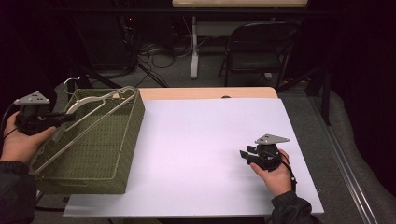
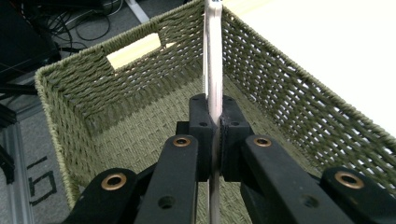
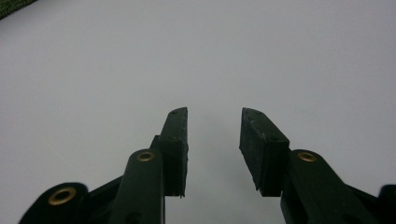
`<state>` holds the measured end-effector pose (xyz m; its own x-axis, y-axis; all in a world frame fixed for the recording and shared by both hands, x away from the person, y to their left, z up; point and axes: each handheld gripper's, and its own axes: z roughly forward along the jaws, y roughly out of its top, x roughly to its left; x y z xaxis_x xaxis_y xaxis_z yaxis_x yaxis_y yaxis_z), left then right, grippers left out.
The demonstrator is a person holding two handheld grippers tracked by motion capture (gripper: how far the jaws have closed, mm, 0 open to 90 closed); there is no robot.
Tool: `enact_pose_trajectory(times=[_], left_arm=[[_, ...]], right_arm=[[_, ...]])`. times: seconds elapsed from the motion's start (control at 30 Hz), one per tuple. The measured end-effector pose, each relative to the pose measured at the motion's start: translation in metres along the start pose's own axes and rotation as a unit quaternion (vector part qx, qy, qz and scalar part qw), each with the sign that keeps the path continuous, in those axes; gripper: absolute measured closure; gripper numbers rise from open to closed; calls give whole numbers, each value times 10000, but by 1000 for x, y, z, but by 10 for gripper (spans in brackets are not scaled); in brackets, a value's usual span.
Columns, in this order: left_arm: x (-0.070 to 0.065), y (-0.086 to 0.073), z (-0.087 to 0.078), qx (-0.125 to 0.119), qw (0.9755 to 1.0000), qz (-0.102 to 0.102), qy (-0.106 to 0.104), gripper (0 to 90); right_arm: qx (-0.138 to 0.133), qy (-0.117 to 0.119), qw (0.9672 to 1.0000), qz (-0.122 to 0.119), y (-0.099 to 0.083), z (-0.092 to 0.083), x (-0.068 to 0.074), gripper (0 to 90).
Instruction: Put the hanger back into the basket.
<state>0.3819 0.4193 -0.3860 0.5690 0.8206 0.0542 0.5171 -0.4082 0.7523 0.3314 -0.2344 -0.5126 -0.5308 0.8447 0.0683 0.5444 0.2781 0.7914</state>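
Gripping the hanger (image 1: 86,122) at left of frame, the left gripper (image 1: 63,118) was clamped on its stiff, light, slippery arm. The right gripper (image 1: 243,155) stood half open, empty.

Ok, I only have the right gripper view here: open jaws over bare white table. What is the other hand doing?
Observer: The left gripper is shut on a pale clothes hanger over the green woven basket.
Operator: Where on the hanger does it grip?
Observer: On the flat arm, pinched edge-on between both pads, as the left gripper view has it.
Operator: And where does that basket sit?
Observer: At the table's left edge, overhanging it, far from the right gripper.
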Motion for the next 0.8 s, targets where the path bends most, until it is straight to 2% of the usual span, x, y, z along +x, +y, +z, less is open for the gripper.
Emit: enact_pose_trajectory(times=[0.3, 0.4, 0.53, 0.63, 0.7, 0.8], left_arm=[[4, -21, 21, 117, 9997, -63, -207, 866], [3, -28, 30, 119, 9995, -166, -259, 866], [1, -34, 38, 292, 9991, -170, -246, 866], [-1, -37, 42, 376, 9989, -139, -228, 865], [-2, -42, 48, 522, 9982, -203, -226, 865], [-1, -48, 51, 552, 9979, -279, -209, 864]], right_arm=[[45, 3, 10000, 9, -1, 2, 1, 618], [37, 1, 10000, 2, -1, 2, 2, 618], [67, -2, 10000, -13, -1, 0, 0, 618], [-9, -2, 10000, 18, -1, 0, 0, 618], [-10, 0, 10000, 7, -1, 0, 0, 618], [-5, -6, 10000, 11, -1, 0, 1, 618]])
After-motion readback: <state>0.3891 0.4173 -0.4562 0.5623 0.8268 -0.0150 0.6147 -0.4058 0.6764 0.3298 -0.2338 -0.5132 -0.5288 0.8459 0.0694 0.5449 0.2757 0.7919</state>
